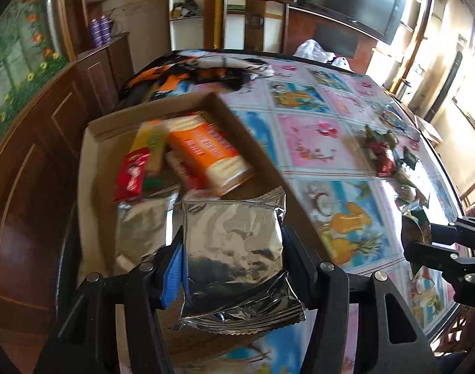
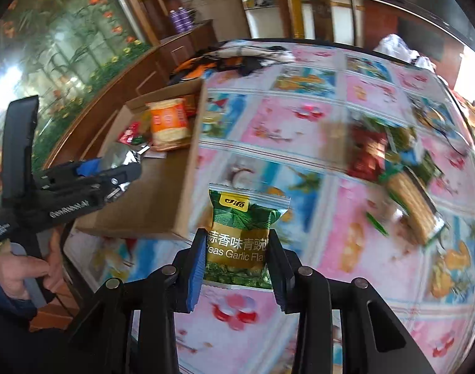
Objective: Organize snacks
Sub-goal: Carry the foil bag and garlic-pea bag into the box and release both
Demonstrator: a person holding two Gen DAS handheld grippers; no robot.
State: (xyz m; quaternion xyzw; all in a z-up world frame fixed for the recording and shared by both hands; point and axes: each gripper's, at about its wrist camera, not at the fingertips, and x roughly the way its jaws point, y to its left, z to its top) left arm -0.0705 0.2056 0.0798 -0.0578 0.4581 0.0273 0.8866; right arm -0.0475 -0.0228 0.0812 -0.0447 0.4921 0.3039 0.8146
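My left gripper (image 1: 232, 249) is shut on a silver foil snack packet (image 1: 234, 249) and holds it over the near end of an open cardboard box (image 1: 94, 155). The box holds an orange cracker pack (image 1: 212, 152), a red packet (image 1: 133, 174), a yellow-green packet (image 1: 153, 143) and another silver packet (image 1: 141, 230). My right gripper (image 2: 237, 249) is shut on a green garlic pea packet (image 2: 240, 237), held above the tablecloth just right of the box (image 2: 187, 168). The left gripper (image 2: 122, 180) also shows in the right wrist view, at the box.
A pile of loose snacks (image 2: 393, 168) lies on the patterned tablecloth (image 2: 299, 124) to the right; it also shows in the left wrist view (image 1: 384, 152). Dark clothing (image 1: 187, 74) lies at the table's far edge. A wooden cabinet (image 1: 35, 162) stands left of the table.
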